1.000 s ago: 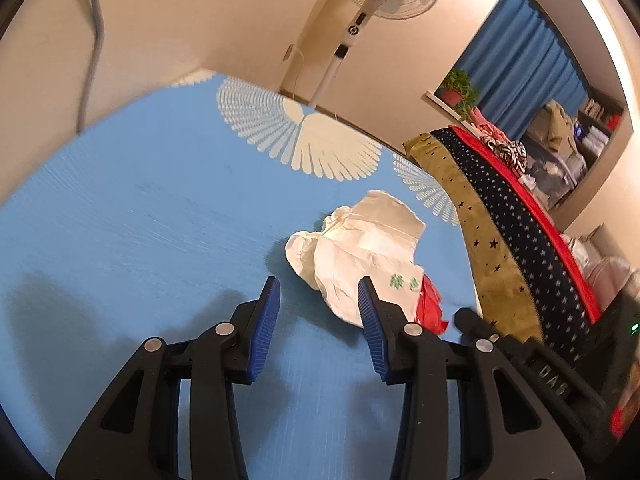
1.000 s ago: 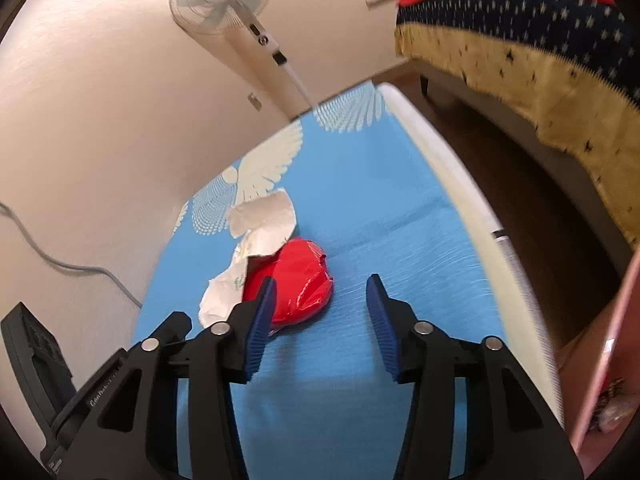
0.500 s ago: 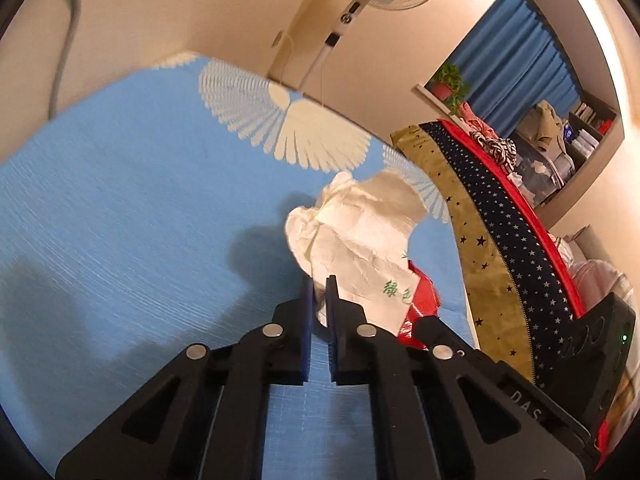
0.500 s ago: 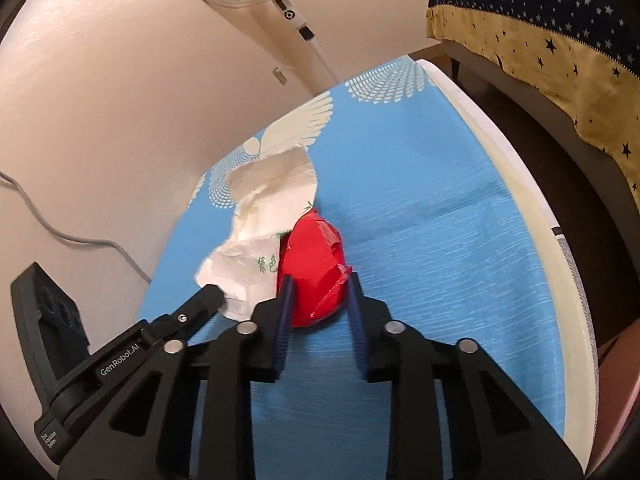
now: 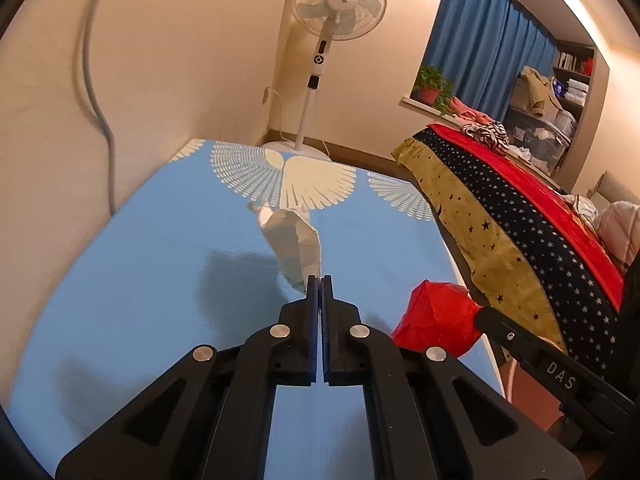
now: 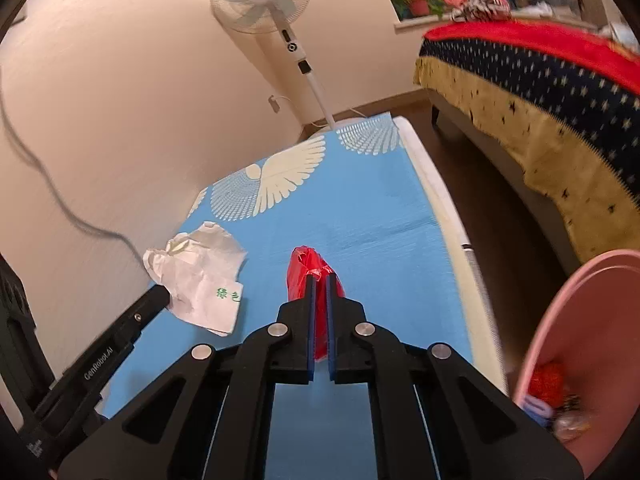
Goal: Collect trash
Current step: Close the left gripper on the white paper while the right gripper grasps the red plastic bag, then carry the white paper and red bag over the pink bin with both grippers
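My left gripper [image 5: 320, 280] is shut on a crumpled white plastic bag [image 5: 294, 240] with green print and holds it lifted above the blue table [image 5: 140, 280]. The bag also shows in the right wrist view [image 6: 204, 276]. My right gripper [image 6: 319, 278] is shut on a red plastic bag [image 6: 310, 268], also raised off the table. The red bag also shows in the left wrist view [image 5: 436, 316], to the right of my left gripper. The two grippers are side by side.
A pink bin [image 6: 580, 344] holding some trash stands at the lower right beside the table. A bed with a star-patterned cover [image 5: 520, 216] lies to the right. A standing fan [image 5: 338, 8] stands past the table's far end. A cable [image 5: 96, 92] hangs on the left wall.
Both grippers closed on their bags and lifted them off the table. The bags have separated, and the pink bin has come into the right wrist view.
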`<state>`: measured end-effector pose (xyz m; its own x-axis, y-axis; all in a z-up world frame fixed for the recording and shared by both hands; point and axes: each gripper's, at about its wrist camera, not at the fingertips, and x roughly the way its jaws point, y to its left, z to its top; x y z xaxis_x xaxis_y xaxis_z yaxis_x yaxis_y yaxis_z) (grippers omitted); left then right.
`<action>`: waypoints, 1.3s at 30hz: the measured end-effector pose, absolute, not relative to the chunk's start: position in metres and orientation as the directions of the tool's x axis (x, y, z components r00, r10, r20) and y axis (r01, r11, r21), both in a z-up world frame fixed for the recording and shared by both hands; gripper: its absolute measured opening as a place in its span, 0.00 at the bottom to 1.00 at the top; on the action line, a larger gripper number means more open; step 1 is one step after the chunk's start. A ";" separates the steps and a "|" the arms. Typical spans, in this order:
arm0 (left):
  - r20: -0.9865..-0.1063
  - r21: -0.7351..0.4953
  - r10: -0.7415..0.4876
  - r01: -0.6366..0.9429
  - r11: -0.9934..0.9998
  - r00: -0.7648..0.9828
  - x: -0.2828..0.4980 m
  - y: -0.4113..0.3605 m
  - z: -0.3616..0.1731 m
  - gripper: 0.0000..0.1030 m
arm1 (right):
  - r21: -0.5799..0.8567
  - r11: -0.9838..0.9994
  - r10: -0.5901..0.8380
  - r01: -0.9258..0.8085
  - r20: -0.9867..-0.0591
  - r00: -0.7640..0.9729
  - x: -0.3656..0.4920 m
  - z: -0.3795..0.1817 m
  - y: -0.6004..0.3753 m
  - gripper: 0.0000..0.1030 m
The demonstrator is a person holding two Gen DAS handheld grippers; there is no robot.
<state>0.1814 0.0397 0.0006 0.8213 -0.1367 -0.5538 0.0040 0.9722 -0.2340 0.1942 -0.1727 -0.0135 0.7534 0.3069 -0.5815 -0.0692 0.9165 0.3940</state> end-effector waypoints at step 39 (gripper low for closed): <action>-0.492 -0.134 -0.231 0.189 0.973 0.839 0.027 -0.015 0.050 0.01 | 0.178 0.984 0.072 0.024 -0.512 0.856 0.013 0.062 -0.224 0.04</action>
<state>0.0266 -0.0147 0.0499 0.8394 -0.2307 -0.4921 0.1887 0.9728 -0.1342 0.0131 -0.2240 0.0622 0.8559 0.0723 -0.5120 0.0235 0.9837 0.1783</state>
